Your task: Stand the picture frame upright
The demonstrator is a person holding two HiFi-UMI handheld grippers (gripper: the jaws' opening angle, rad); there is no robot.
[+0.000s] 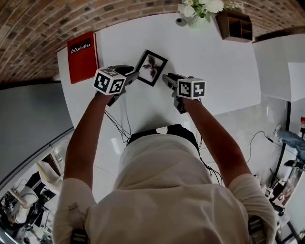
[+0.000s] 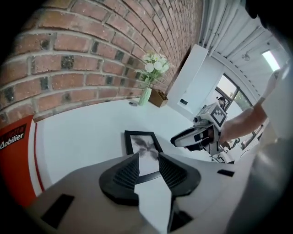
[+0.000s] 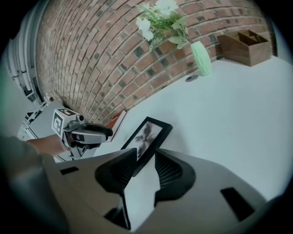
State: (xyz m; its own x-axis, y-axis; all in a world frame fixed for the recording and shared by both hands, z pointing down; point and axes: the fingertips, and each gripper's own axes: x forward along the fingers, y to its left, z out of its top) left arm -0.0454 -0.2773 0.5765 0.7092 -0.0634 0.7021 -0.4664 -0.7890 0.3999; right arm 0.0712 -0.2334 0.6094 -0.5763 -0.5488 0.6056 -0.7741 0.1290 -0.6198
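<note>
Spread wide at the left gripper (image 2: 149,160), clamped on nothing. Looks down the gap onto the near edge of the picture frame (image 2: 142,142), just short of it or barely touching, hard to say which. Likewise parted at the right gripper (image 3: 145,157), empty too, and aimed at the frame's other side. Probably posed this way to bracket the frame from both sides, so as to pinch one edge and tip it up while steadying the other. Lies flat and face up on the white table (image 1: 214,62), turned corner-on toward the person, not yet upright. Left of the frame and well apart, a red book (image 1: 82,56) near the table edge. Beyond the frame, toward the brick wall, a vase of flowers (image 1: 199,6), with a wooden box (image 1: 236,25) beside it. No clutter near the frame to hinder the tipping.
</note>
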